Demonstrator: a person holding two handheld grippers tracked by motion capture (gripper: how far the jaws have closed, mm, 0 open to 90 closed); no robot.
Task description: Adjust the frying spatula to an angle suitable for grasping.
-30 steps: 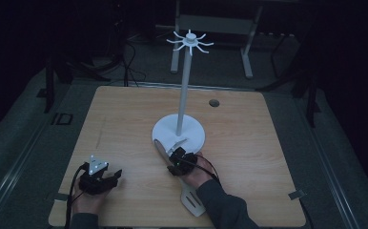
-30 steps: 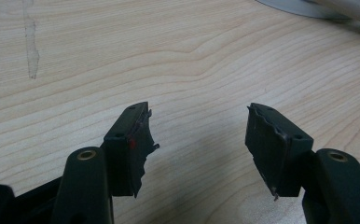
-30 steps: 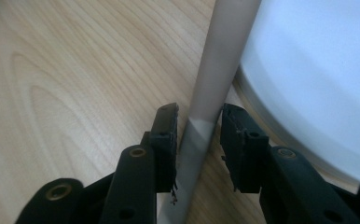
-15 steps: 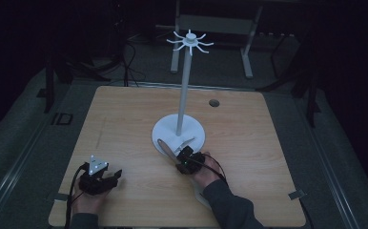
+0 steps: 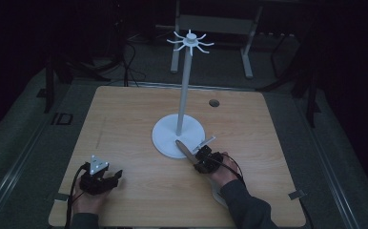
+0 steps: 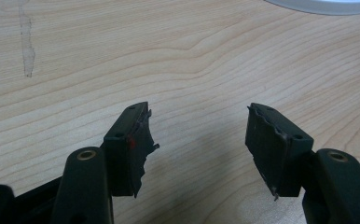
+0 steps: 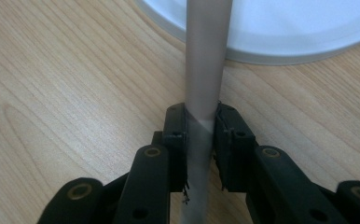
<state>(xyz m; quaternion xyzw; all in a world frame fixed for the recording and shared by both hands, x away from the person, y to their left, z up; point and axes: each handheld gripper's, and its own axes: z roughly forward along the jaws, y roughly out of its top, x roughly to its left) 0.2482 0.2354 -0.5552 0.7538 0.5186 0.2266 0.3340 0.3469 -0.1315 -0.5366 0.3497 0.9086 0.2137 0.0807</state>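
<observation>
- The right gripper (image 5: 202, 156) sits near the table's (image 5: 125, 124) middle, at about five o'clock from the white stand's (image 5: 178, 134) round base.
- Its jaws are clenched on a slim utensil handle (image 7: 201, 116); in the right gripper view both pads press against the grey shaft, which runs straight up between them and over the base's rim. They have just been closing on it.
- In the high view the utensil (image 5: 184, 149) has a brownish end that lies at about ten o'clock from the gripper, overlapping the base's near edge; a pale thin part sticks out at about one o'clock.
- The stand's post rises upright from the base to a ring of short white hooks (image 5: 190, 41).
- The left gripper (image 5: 107, 177) rests at the table's seven o'clock corner, well apart from the stand.
- Its jaws stand released, with bare wood between the pads (image 6: 136, 144).
- A small dark hole (image 5: 214, 102) marks the table at about one o'clock from the base.
</observation>
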